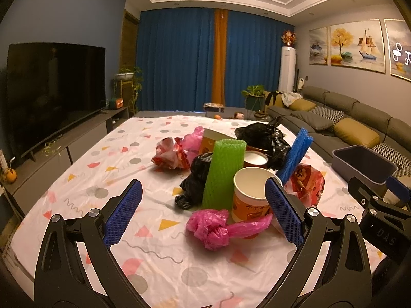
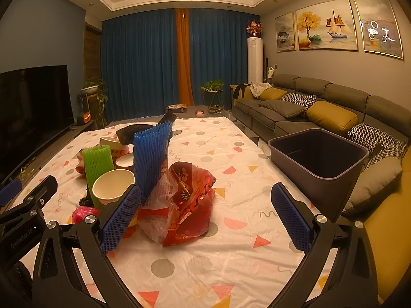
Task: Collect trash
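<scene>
Spread wide and gripping nothing, the right hand-held gripper (image 2: pixel 205 218) is facing the crumpled red plastic bag (image 2: pixel 183 202) just ahead, risking toppling the blue foam sleeve (image 2: pixel 150 159) leaning left of it.

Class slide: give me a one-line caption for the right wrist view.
Open right gripper faces a crumpled red bag on the table, with an empty bin at its right edge.

Left gripper (image 1: pixel 204 206) jaws wide apart above tablecloth (image 1: pixel 102 169); pink bag (image 1: pixel 210 227) between fingers, paper cup (image 1: pixel 250 192) and green foam (image 1: pixel 223 173) just beyond; bin (image 1: pixel 362 163) right.
</scene>
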The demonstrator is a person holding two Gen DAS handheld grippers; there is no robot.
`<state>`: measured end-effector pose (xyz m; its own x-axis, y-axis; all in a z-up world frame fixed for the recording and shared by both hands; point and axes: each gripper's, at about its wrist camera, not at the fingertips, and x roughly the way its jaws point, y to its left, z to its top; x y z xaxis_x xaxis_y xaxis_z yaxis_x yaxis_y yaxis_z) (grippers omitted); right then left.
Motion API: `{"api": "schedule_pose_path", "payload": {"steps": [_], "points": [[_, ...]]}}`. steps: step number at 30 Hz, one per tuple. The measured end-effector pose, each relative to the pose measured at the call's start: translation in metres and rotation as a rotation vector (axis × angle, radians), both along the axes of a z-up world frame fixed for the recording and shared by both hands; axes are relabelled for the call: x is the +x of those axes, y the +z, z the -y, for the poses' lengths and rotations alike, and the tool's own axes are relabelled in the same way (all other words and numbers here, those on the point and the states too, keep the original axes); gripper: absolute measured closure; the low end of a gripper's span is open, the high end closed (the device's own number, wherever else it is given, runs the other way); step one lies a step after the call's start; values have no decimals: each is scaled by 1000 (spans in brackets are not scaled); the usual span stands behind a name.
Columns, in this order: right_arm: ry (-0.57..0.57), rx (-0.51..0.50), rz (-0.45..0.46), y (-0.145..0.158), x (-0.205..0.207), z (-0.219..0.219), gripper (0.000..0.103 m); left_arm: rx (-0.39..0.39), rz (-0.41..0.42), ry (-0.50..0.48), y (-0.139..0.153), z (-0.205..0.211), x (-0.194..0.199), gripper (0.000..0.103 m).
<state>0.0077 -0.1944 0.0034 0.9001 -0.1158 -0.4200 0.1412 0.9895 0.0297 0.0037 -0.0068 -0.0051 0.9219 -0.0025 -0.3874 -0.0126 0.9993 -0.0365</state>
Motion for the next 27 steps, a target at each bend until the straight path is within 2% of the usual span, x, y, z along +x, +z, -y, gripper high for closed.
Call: {"api": "schedule_pose_path", "payload": {"steps": [24,27], "points": [[14,10,5,-7,1,2,5,-7,26,-14,1,-2,-4,8],[26,10,5,-11,3,3,5,-28,21,-33,-3,-9,-2,12]]}}
